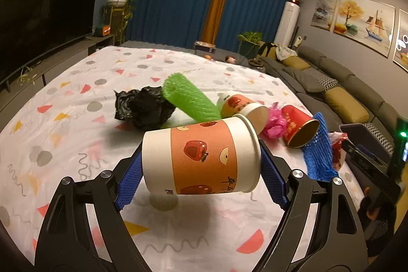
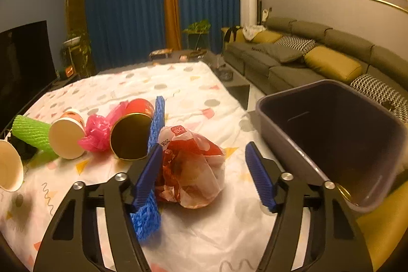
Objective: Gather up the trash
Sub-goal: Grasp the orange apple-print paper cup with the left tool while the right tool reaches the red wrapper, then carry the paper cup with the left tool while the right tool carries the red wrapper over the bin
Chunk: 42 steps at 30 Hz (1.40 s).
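Two grippers: left gripper clamps the white-and-orange paper cup sideways above the table; right gripper gapes around the crumpled red-and-white plastic bag.
Bin: the grey plastic bin sits right.
Advice: keep the squeeze light, carry the cup over the rim.

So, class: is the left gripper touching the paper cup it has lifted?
Touching. The left wrist view shows both blue fingers pressed against the paper cup, held sideways above the tablecloth.
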Motion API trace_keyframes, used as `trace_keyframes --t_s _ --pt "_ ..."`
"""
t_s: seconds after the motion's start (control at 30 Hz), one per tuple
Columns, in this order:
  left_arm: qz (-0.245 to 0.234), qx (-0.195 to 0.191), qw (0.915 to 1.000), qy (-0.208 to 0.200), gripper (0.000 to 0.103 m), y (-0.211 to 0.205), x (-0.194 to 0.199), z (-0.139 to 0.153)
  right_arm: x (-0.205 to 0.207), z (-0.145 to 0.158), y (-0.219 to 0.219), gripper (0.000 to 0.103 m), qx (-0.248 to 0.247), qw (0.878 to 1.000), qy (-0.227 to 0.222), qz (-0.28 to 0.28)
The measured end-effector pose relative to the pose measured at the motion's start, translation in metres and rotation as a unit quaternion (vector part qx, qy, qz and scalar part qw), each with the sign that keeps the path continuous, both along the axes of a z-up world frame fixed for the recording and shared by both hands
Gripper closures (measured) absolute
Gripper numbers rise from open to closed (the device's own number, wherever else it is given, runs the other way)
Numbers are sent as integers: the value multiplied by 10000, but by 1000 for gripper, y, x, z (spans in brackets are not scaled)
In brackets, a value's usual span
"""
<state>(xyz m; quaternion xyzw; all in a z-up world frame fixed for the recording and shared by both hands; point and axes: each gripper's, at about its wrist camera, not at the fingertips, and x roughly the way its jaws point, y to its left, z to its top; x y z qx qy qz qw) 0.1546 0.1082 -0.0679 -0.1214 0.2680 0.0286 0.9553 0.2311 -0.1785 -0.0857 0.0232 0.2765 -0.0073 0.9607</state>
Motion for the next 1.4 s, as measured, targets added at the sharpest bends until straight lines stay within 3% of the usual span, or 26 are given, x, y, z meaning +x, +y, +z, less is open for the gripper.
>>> trace_keyframes --t_s 0.1,0.23,0.43,0.93,1.4 --pt "-59 21 10000 4 22 -5 0 0 8 -4 0 45 70 9998 139 136" --pt "-116 32 9999 9 22 -12 0 0 13 -7 1 62 164 9990 299 294" --pt "-210 70 9998 7 22 -21 -1 -1 6 -5 4 78 141 9984 245 486" --pt "-418 114 9989 -161 22 -43 -8 9 -48 40 -15 81 275 9970 -604 387" --pt "-697 282 9967 -308 22 -78 -7 24 -70 54 -10 81 175 9944 -792 673"
